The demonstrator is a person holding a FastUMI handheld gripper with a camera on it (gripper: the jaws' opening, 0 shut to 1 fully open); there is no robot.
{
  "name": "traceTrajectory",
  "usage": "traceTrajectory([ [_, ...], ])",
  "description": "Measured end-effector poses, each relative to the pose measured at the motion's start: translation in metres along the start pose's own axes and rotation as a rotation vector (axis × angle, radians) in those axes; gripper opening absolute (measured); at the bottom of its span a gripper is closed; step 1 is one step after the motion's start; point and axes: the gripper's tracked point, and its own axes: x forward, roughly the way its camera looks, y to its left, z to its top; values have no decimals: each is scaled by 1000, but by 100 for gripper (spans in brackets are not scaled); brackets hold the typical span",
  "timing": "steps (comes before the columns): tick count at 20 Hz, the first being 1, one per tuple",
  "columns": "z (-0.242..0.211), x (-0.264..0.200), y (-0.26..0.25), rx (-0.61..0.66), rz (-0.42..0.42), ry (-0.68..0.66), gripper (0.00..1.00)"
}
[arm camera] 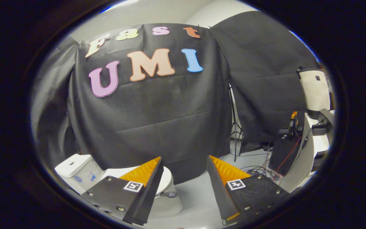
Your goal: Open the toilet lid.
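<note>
Hand-held gripper (pixel 184 165) held high, fingers spread wide apart, nothing between them. White toilet (pixel 167 197) low down, partly behind the left finger (pixel 145 184), its bowl and base showing in the gap beside that finger. Toilet lid (pixel 167 178) down, closed over the bowl, not touched by either finger. White tank (pixel 75 170) further left, against the black cloth wall (pixel 157 121). Pale floor (pixel 199 194) between the fingers. Beyond the right finger (pixel 227 181): tangled cables (pixel 262 170) on the floor, a thin tripod stand (pixel 234 127) by the cloth, a white machine (pixel 316 127) with wiring further right.
</note>
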Motion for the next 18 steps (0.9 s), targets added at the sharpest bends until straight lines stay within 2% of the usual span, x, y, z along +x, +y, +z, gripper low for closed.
traceTrajectory([
  [10, -24, 6, -13, 88, -25, 64, 81],
  [13, -42, 10, -16, 161, -20, 89, 81],
  [18, -88, 34, -30, 358, -29, 125, 84],
])
